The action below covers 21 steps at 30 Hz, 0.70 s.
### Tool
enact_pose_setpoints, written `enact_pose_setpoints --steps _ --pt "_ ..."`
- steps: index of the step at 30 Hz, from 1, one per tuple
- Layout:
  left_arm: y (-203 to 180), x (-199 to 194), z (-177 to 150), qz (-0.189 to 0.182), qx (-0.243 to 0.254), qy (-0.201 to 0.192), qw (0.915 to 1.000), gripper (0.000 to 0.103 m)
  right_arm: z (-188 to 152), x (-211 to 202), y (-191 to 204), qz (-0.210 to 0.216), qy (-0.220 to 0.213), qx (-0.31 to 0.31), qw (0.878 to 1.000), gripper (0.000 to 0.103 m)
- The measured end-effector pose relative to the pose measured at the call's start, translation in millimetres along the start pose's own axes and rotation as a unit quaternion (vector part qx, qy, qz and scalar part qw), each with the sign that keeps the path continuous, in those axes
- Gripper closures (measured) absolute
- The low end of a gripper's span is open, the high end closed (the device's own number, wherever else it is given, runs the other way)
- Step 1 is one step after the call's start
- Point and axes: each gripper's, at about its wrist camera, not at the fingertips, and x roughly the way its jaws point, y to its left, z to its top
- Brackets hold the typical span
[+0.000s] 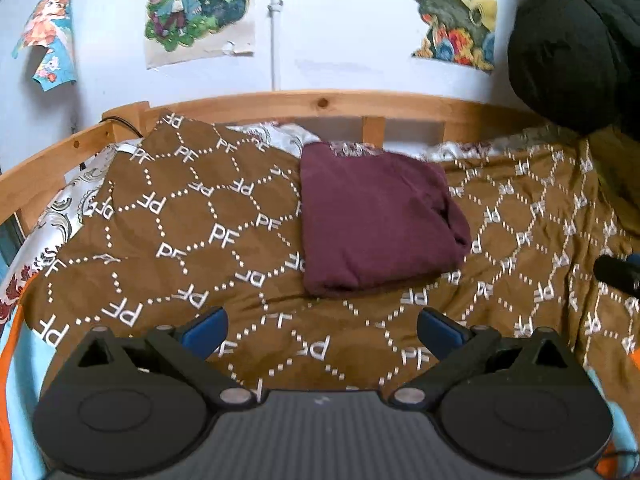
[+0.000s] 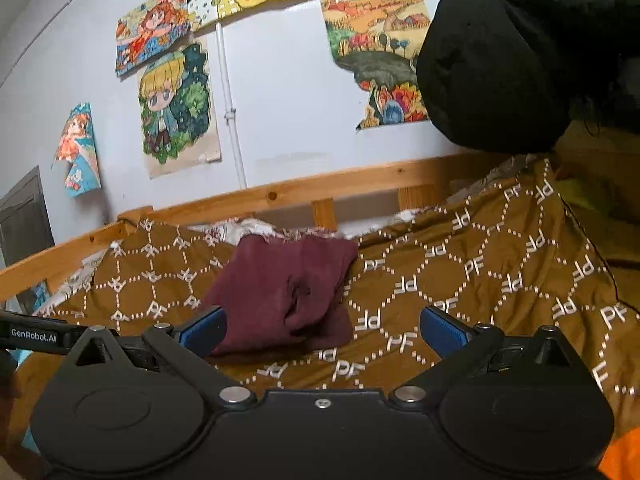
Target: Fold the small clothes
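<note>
Maroon garment (image 1: pixel 376 220), brown white-monogrammed blanket (image 1: pixel 192 220), blue-padded black tool (image 1: pixel 322 330)

One maroon garment (image 1: pixel 376 220), two grippers (image 1: pixel 322 330)

Soft, even indoor light — mild blur, strong fisheye bending at the edges.

Black left tool (image 1: pixel 322 330) and right tool (image 2: pixel 322 330), blue finger pads (image 1: pixel 205 330), silver pivot screws (image 2: pixel 235 393).
</note>
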Motion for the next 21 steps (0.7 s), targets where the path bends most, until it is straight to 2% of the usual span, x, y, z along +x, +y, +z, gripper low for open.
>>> enact_pose_setpoints --steps 10,21 --pt "6 14 -8 0.006 -0.019 0.029 0.9994 0.001 -8 9 -1 0.001 0.026 0.001 1.000 0.001" --pt "7 18 -9 0.006 -0.026 0.037 0.9990 0.001 -10 14 -1 -0.005 0.036 -0.002 0.999 0.001"
